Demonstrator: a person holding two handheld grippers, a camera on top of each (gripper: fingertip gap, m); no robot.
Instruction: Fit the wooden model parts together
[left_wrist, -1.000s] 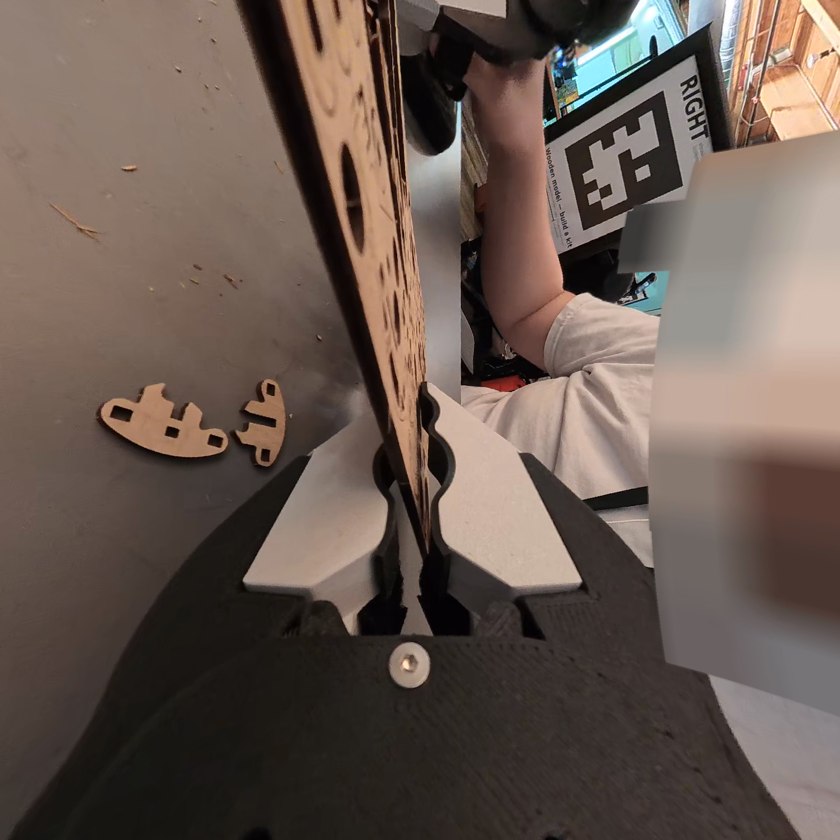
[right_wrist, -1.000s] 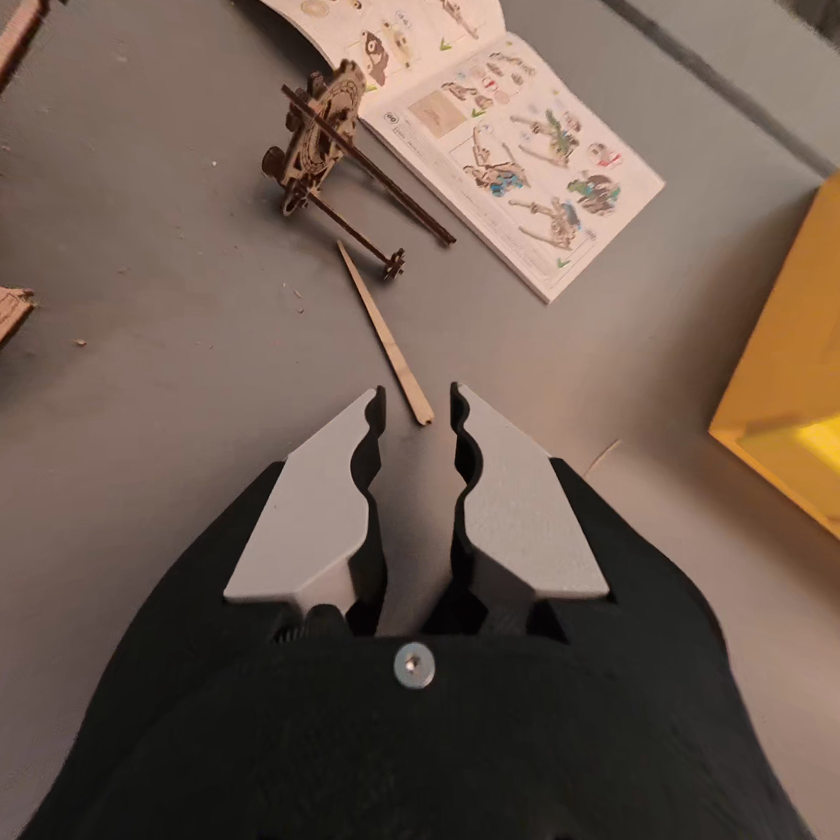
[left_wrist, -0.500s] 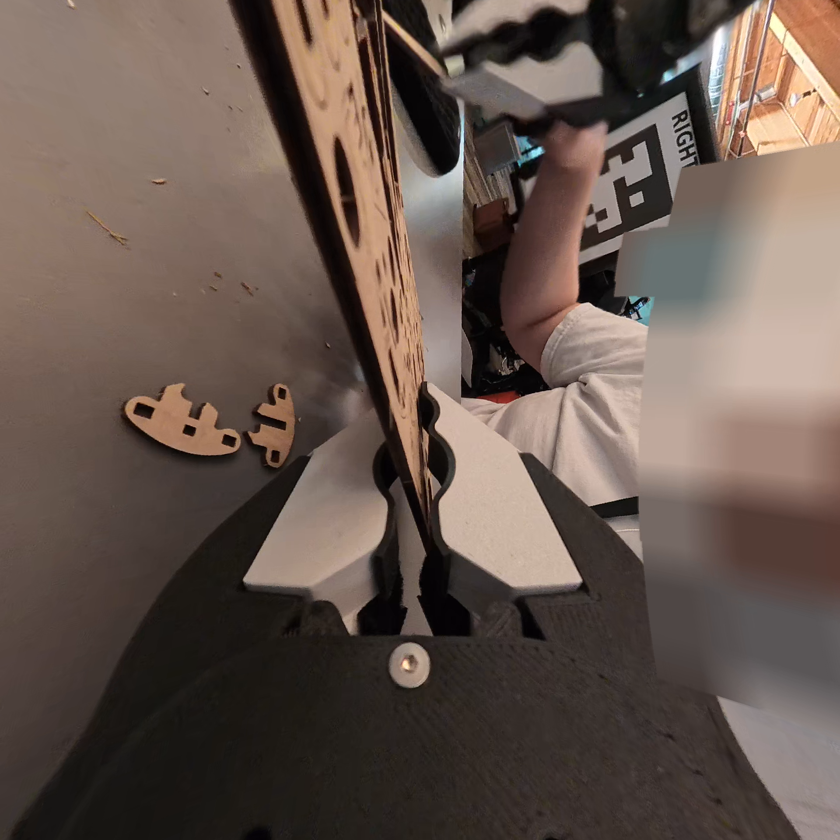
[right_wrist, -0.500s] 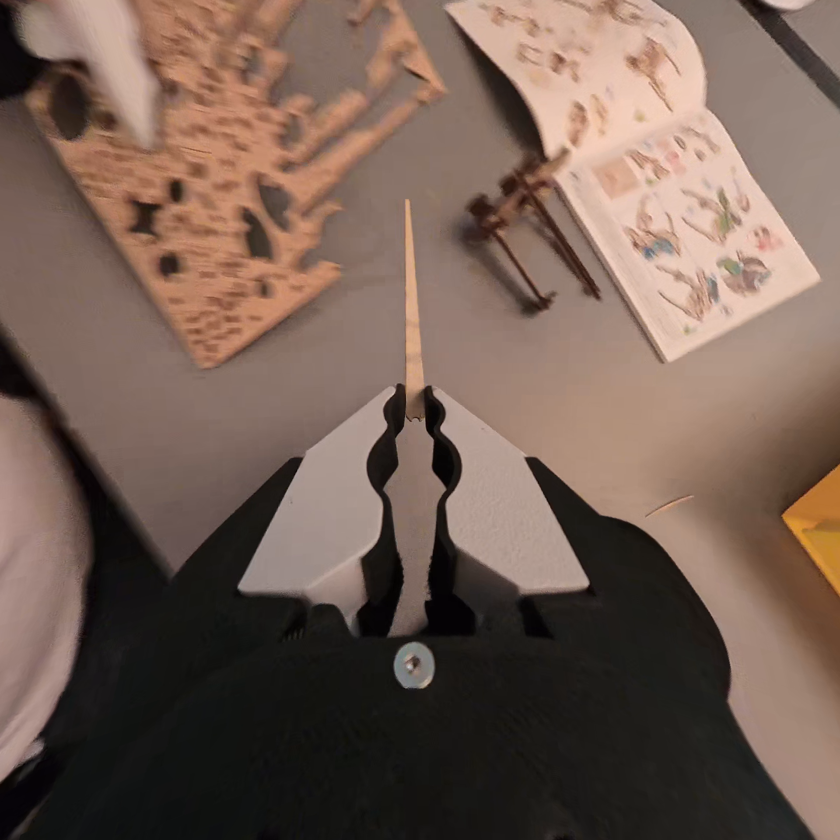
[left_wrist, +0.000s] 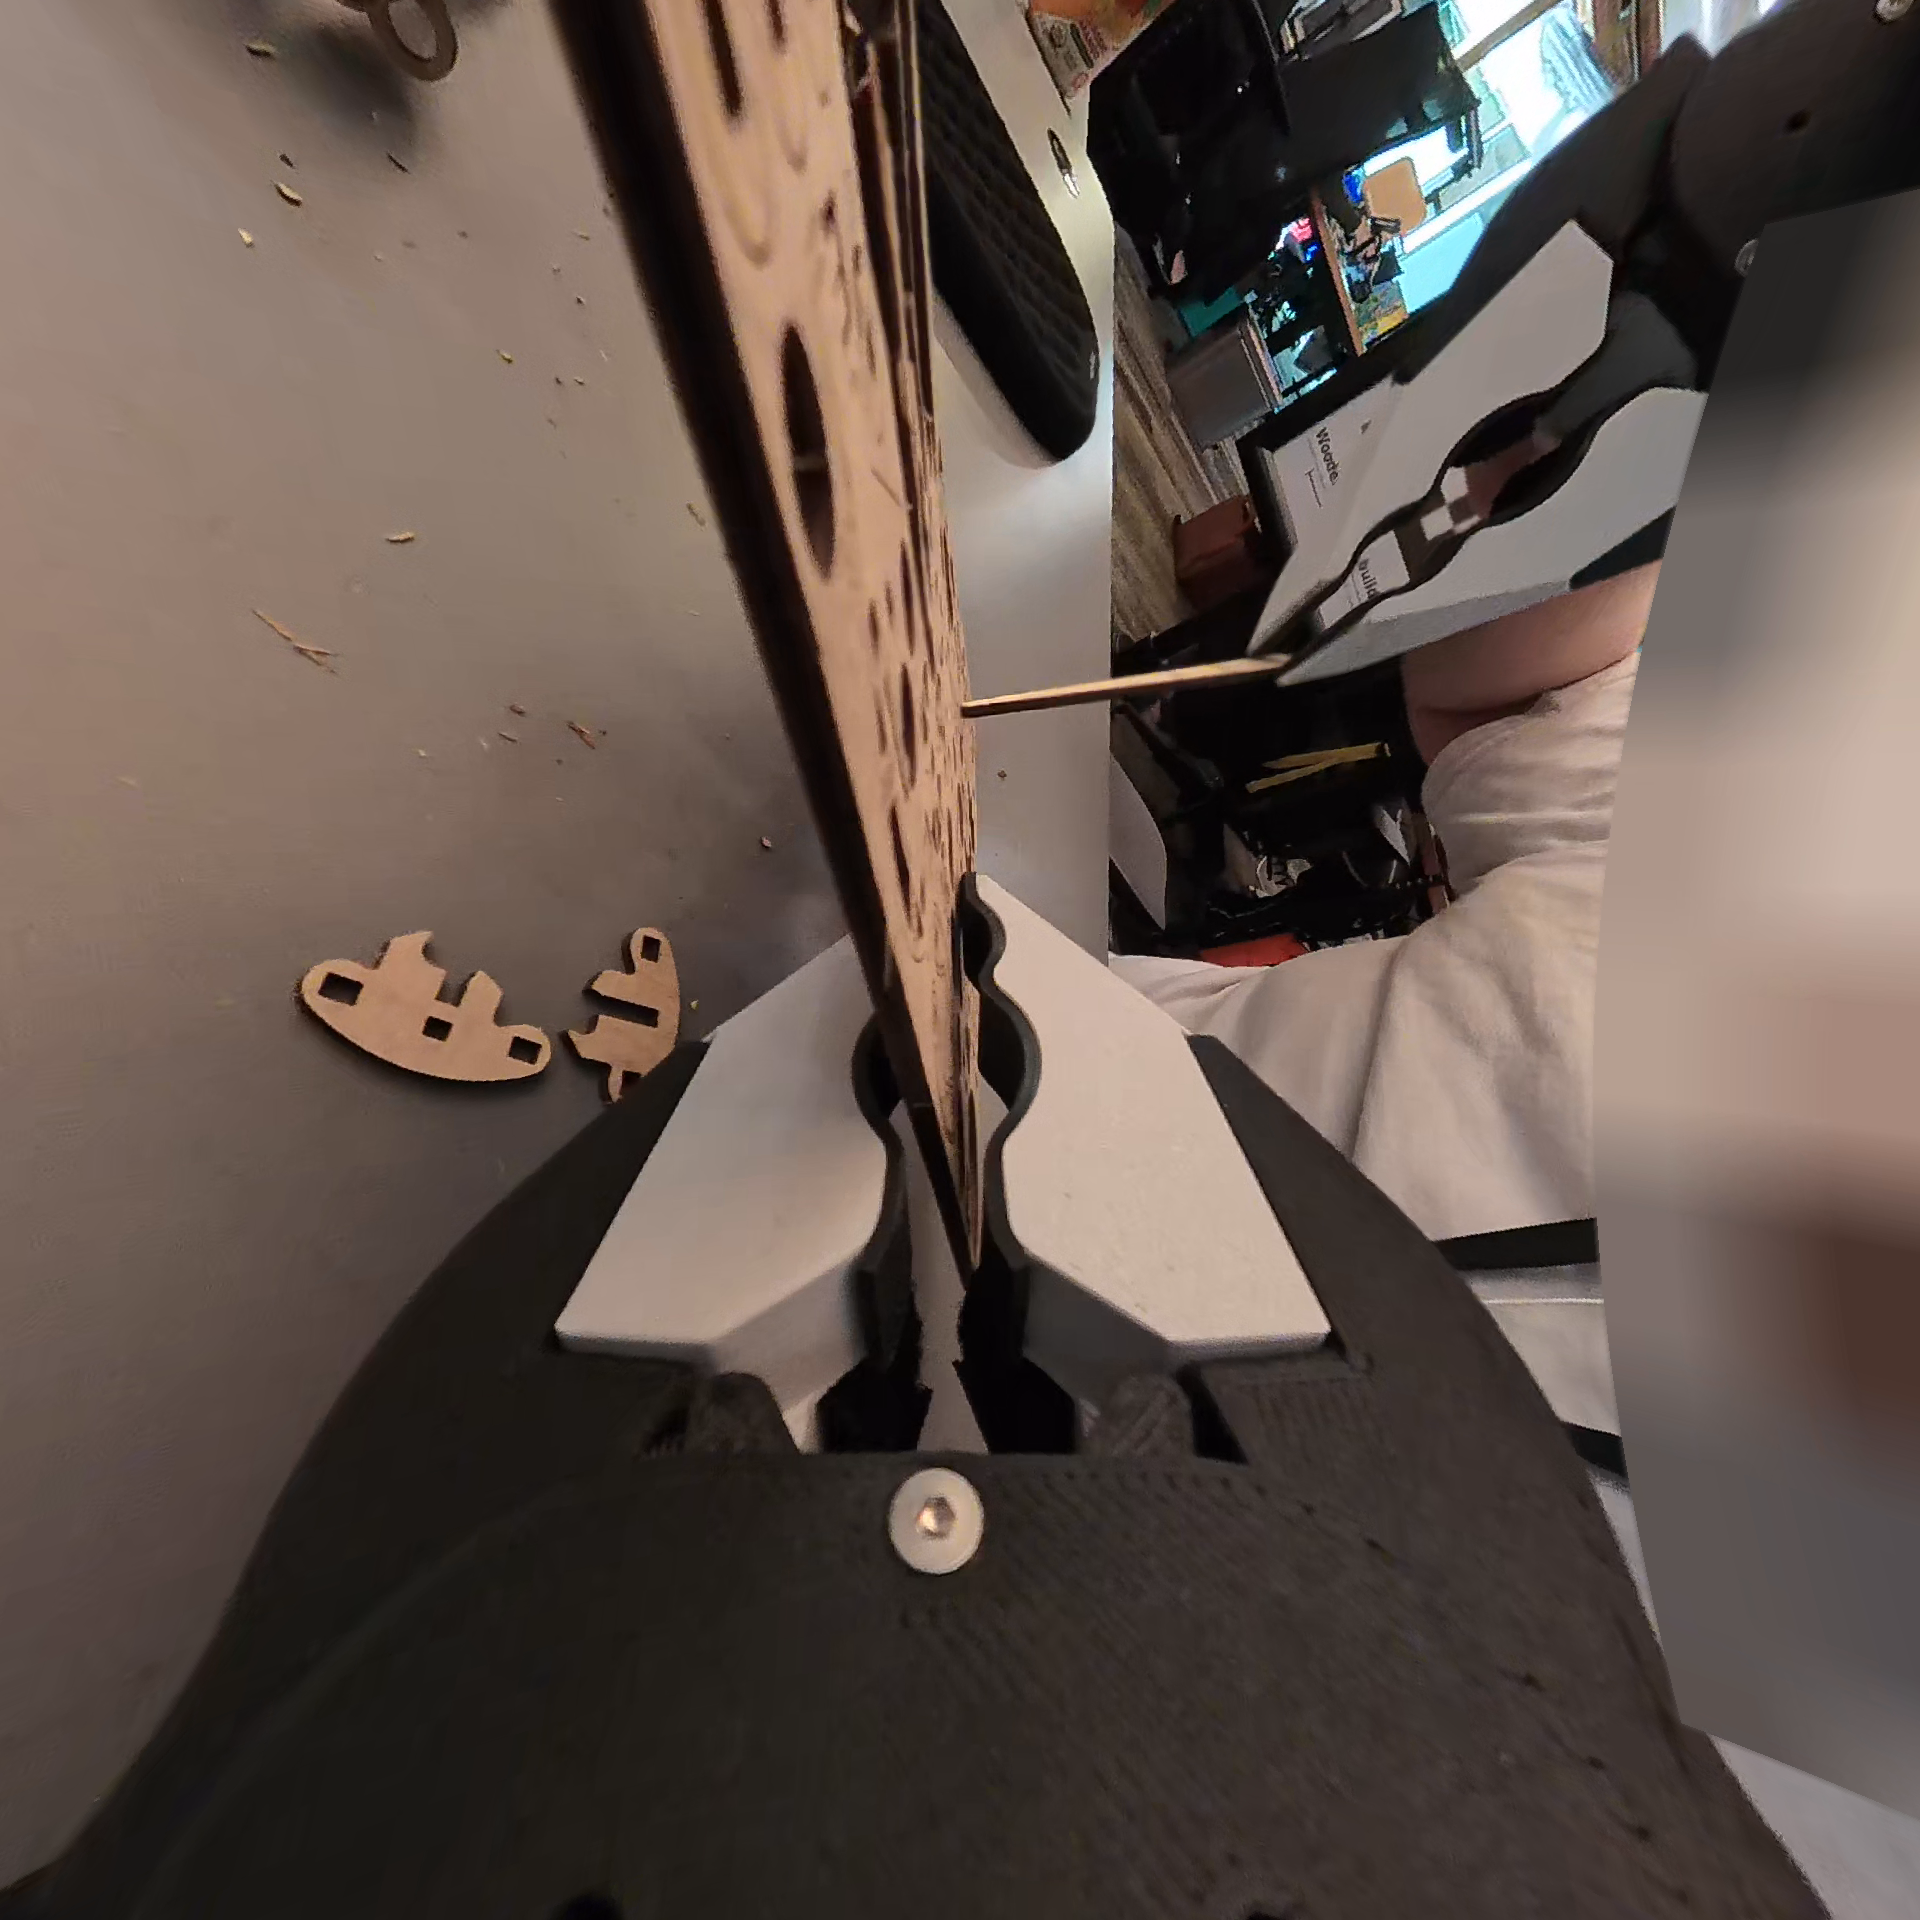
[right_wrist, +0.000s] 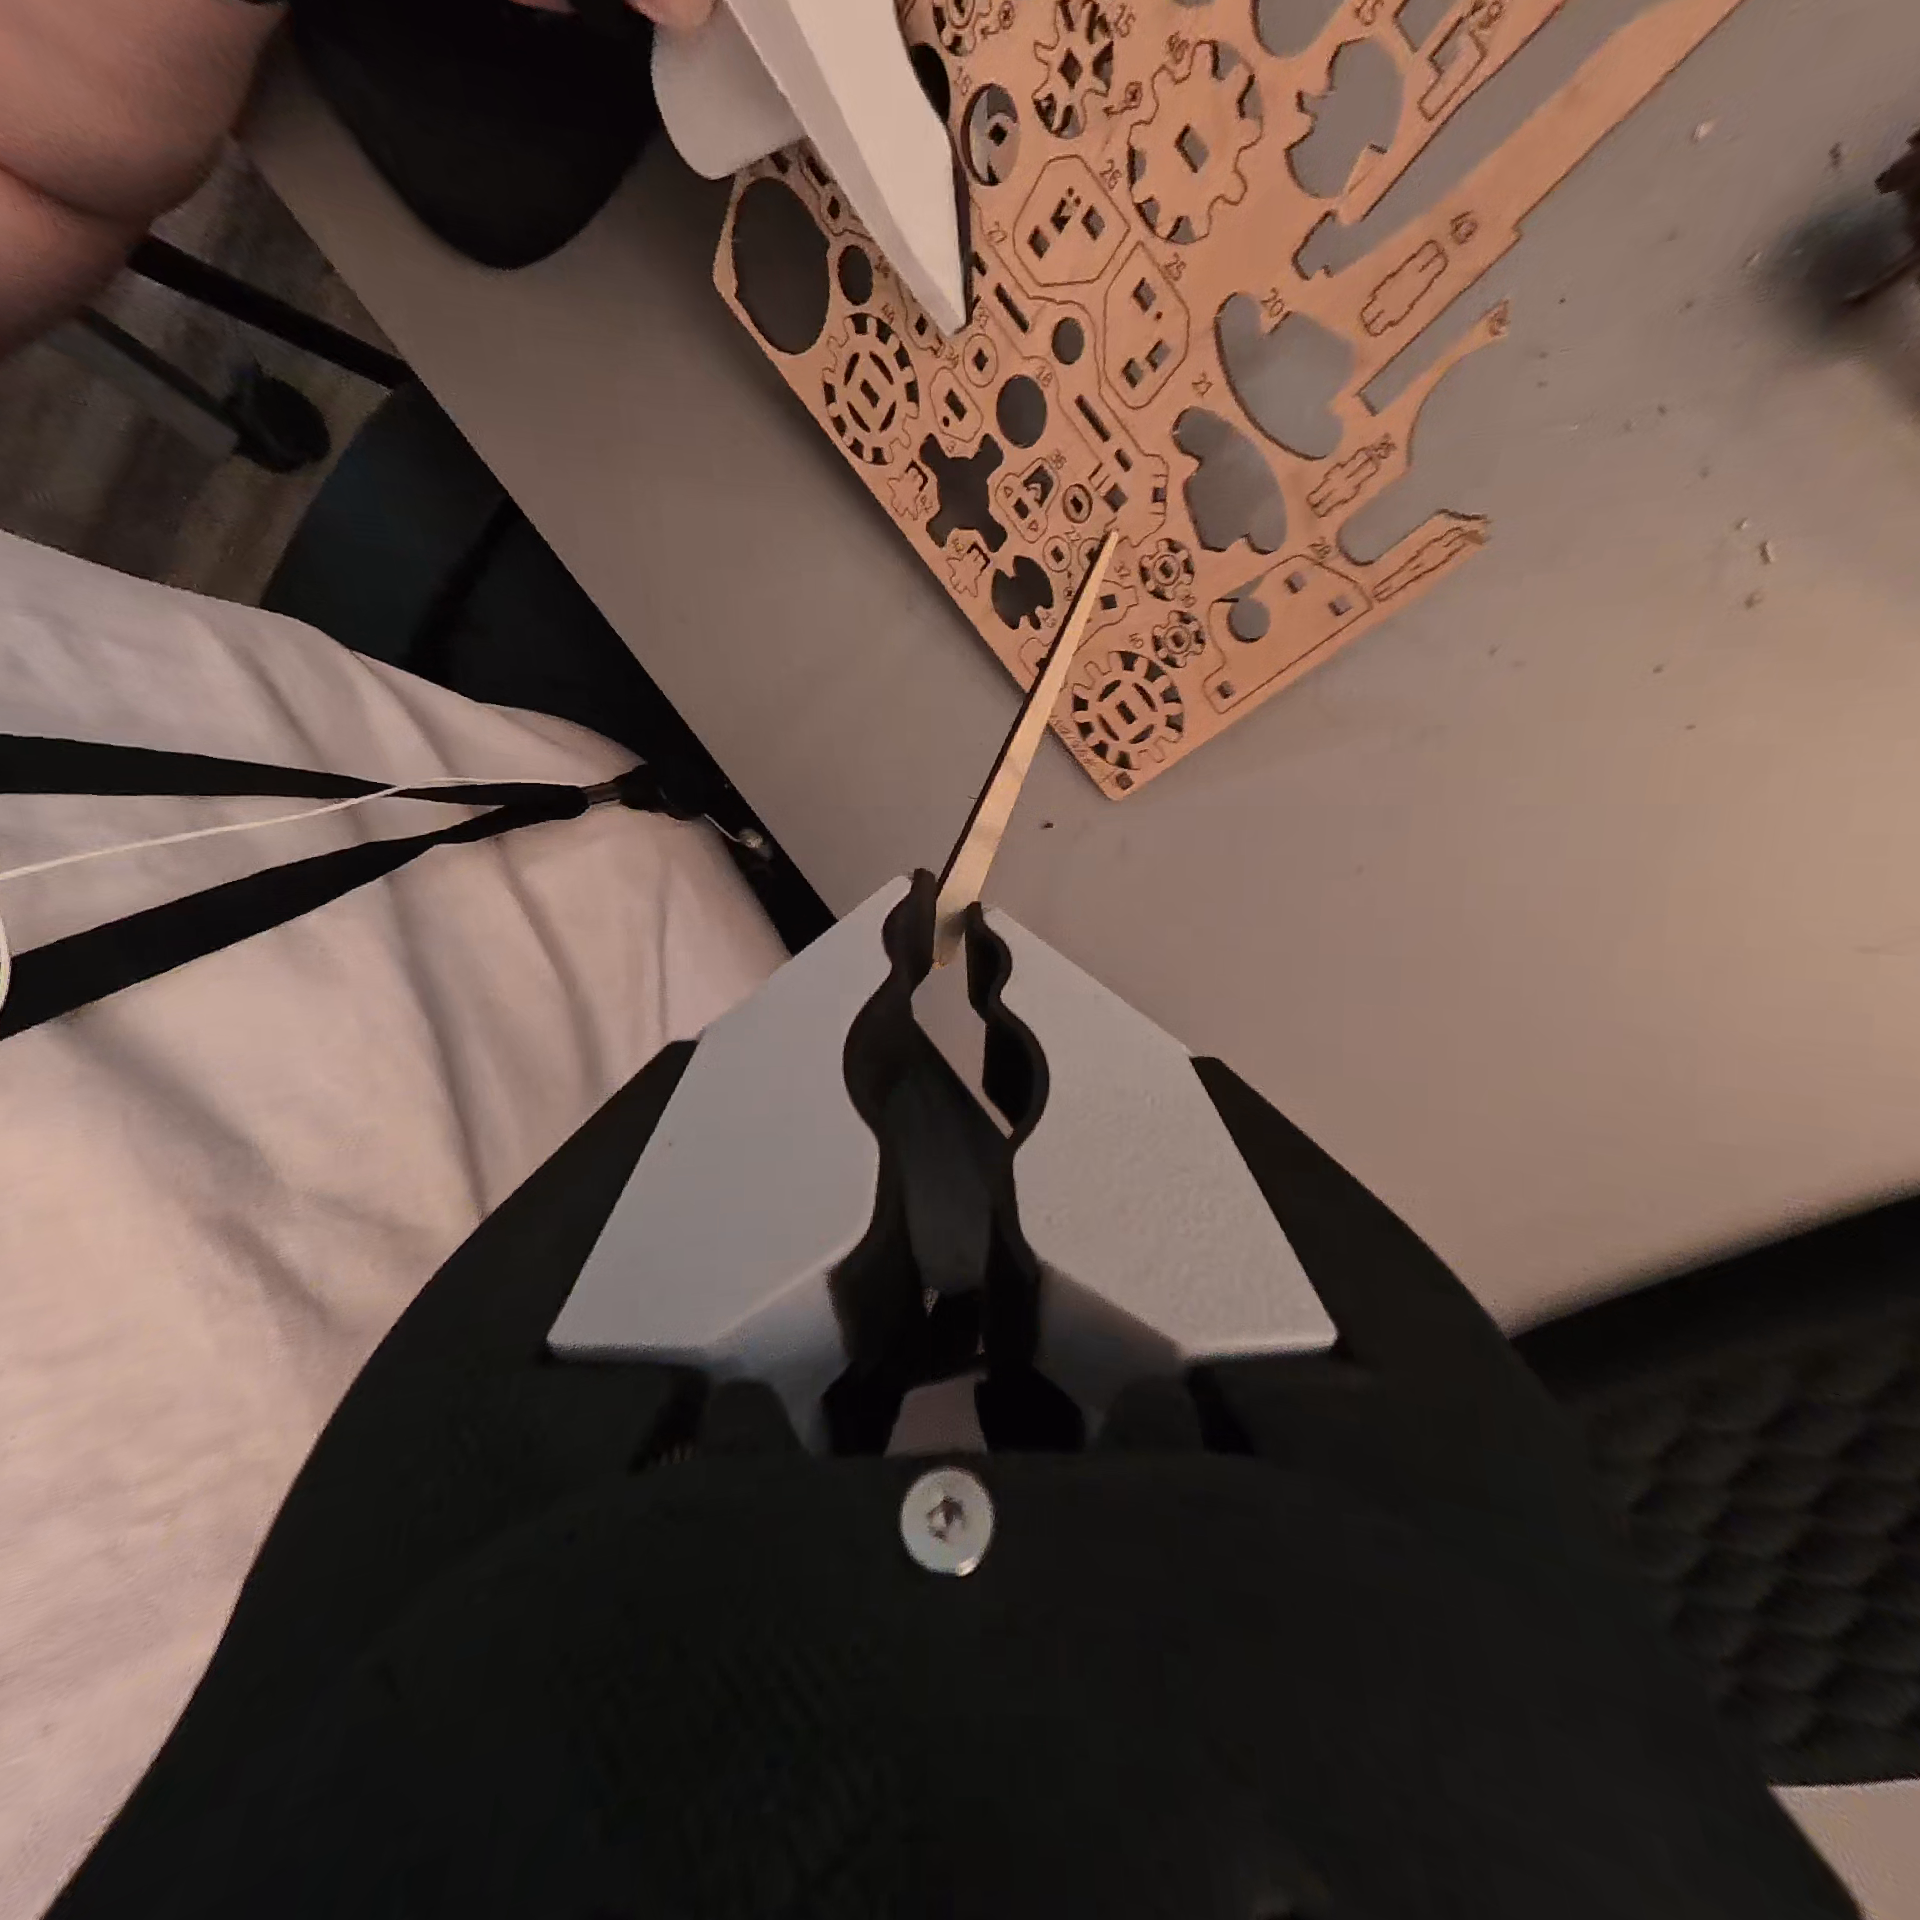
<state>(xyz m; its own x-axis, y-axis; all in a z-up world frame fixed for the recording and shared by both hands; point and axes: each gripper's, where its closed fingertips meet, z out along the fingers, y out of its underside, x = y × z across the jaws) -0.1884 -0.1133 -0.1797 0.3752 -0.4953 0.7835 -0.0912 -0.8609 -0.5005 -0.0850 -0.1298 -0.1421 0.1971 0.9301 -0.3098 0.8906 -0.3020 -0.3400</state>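
Both grippers clenched, stick tip meeting the parts sheet.
L gripper (left_wrist: 940, 914) grips laser-cut sheet (right_wrist: 1195, 343) on edge; R gripper (right_wrist: 940, 914) grips thin wooden stick (right_wrist: 1023, 748), tip at sheet. 2 loose cut-outs (left_wrist: 421, 1013) + wood chips on grey table (left_wrist: 260, 468); cluttered workshop behind.

A lab or workshop space: a plain grey worktable (left_wrist: 312, 520) littered with wood splinters (left_wrist: 296, 636), a black foam mat (left_wrist: 997, 260) at its edge, and beyond it cluttered shelving with gear (left_wrist: 1299, 260) under bright lighting.
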